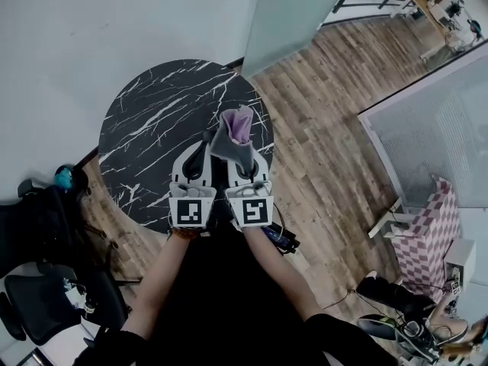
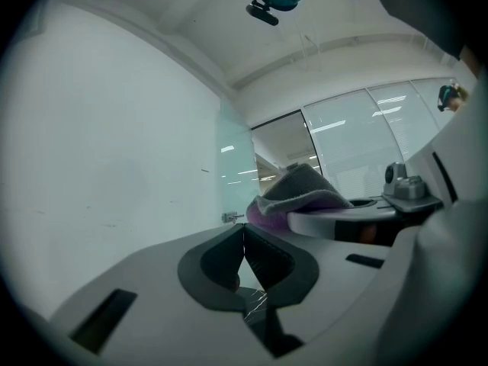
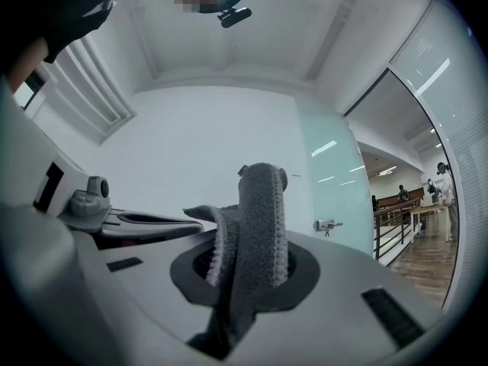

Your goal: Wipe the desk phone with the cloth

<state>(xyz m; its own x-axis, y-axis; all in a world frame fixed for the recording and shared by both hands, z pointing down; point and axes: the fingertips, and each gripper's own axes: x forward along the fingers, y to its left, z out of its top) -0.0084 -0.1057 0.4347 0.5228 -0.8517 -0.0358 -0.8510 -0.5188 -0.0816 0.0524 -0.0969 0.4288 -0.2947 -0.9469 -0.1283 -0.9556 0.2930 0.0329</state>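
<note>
Both grippers are held up side by side, tilted toward the wall and ceiling, over a round black marble table (image 1: 149, 124). My right gripper (image 1: 242, 155) is shut on a grey cloth (image 1: 234, 134) with a purple inner side; the cloth stands up out of the jaws (image 3: 255, 219) and also shows in the left gripper view (image 2: 301, 191). My left gripper (image 1: 204, 140) is shut with nothing between its black pads (image 2: 263, 259). No desk phone shows in any view.
White wall behind the table. A frosted glass door (image 1: 290, 17) with a handle is at the back right. Black office chairs (image 1: 42, 280) stand at the left. A pink checkered seat (image 1: 431, 235) and a glass partition (image 1: 435, 128) are on the right, over wood flooring.
</note>
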